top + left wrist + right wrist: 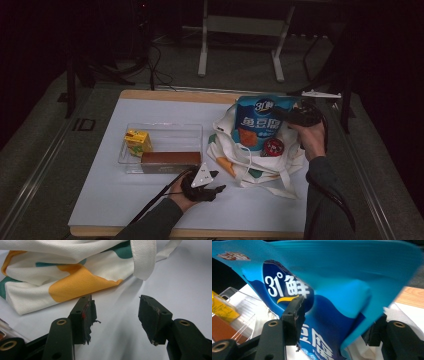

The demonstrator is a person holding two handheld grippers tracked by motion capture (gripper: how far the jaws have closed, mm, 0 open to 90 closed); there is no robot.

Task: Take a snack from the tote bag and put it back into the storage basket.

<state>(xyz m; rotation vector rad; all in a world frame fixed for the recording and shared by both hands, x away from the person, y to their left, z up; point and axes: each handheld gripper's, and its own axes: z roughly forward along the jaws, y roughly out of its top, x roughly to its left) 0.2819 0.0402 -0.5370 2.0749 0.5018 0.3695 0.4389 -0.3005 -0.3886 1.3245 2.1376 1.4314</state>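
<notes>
A glossy blue snack bag with white lettering (262,122) is seen right of centre in the high view, standing in a white cloth tote bag with orange and green patches (235,160). It lies between the right gripper's (334,322) parted jaws; whether they press it cannot be told. The left gripper (116,317), at lower centre, is held open and empty.

A dim recording lab. A white-topped table (150,210) stands on grey carpet (45,145); metal stand legs (202,50) and cables (157,70) lie beyond.
</notes>
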